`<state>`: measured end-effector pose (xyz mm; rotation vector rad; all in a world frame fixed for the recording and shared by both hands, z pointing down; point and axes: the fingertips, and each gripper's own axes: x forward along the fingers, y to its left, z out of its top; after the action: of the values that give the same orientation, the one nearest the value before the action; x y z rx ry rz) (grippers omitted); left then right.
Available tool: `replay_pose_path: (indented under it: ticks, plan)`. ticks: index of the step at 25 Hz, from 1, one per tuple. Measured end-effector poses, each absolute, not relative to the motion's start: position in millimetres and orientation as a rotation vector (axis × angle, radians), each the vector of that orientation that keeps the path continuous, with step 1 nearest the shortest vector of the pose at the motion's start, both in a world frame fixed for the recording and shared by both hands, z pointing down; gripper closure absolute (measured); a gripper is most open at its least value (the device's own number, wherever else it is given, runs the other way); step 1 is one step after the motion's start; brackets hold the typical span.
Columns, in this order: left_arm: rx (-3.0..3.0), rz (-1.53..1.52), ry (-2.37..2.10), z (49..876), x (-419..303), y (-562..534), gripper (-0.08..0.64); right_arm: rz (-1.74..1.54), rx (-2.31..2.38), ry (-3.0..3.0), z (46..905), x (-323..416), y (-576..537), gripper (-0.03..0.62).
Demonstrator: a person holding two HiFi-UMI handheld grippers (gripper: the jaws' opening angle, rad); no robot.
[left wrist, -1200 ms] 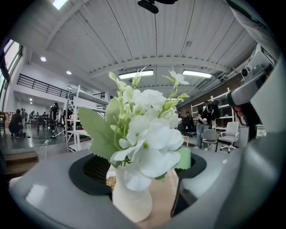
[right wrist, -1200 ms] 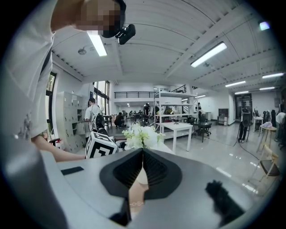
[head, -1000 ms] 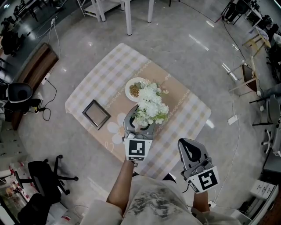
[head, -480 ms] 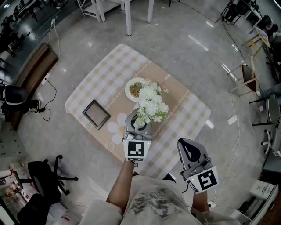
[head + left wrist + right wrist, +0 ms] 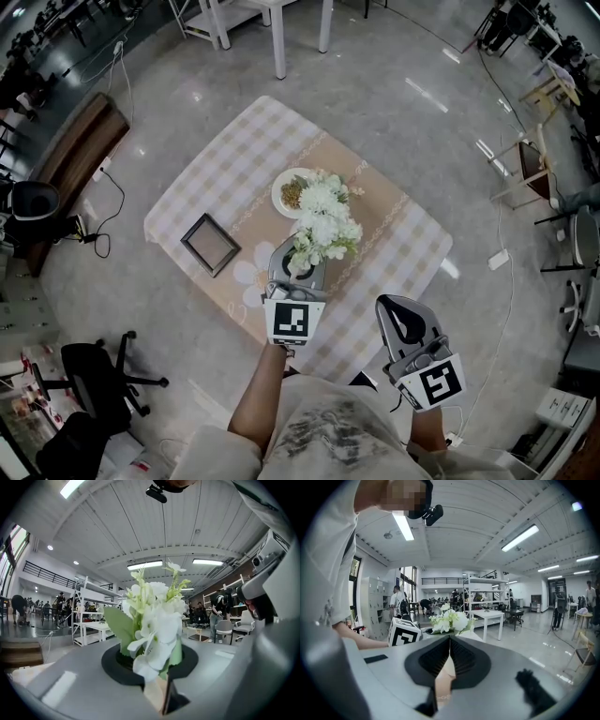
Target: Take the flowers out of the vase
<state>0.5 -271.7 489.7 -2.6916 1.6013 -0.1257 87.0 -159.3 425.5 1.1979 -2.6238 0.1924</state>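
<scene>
A bunch of white flowers with green leaves (image 5: 323, 217) stands near the middle of the checked table (image 5: 394, 244). My left gripper (image 5: 298, 255) reaches level to its base. The jaws have just been closing, and the stems are between them. In the left gripper view the flowers (image 5: 154, 616) rise straight out of the narrow gap of the left gripper (image 5: 154, 660). The vase (image 5: 298, 269) is mostly hidden under that gripper. My right gripper (image 5: 398, 314) hangs off the table's near edge, shut and empty. In its own view the right gripper (image 5: 450, 641) points toward the flowers (image 5: 449, 620).
A white plate with food (image 5: 291, 192) sits just behind the flowers, and a dark picture frame (image 5: 210, 245) lies at the table's left. An office chair (image 5: 89, 380), a wooden bench (image 5: 80, 155) and white table legs (image 5: 279, 37) stand on the floor around.
The left gripper's jaws have narrowed around the base of the flowers. The right gripper has stayed where it was.
</scene>
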Motion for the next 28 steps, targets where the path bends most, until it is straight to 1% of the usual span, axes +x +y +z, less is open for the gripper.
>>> replay_pose_path:
  ticks: [28]
  plan:
    - [-2.680,-0.060,1.564,434.6,-3.1,-262.6,0.495,0.146,1.178,-2.697,411.5,67.2,-162.6,0.577]
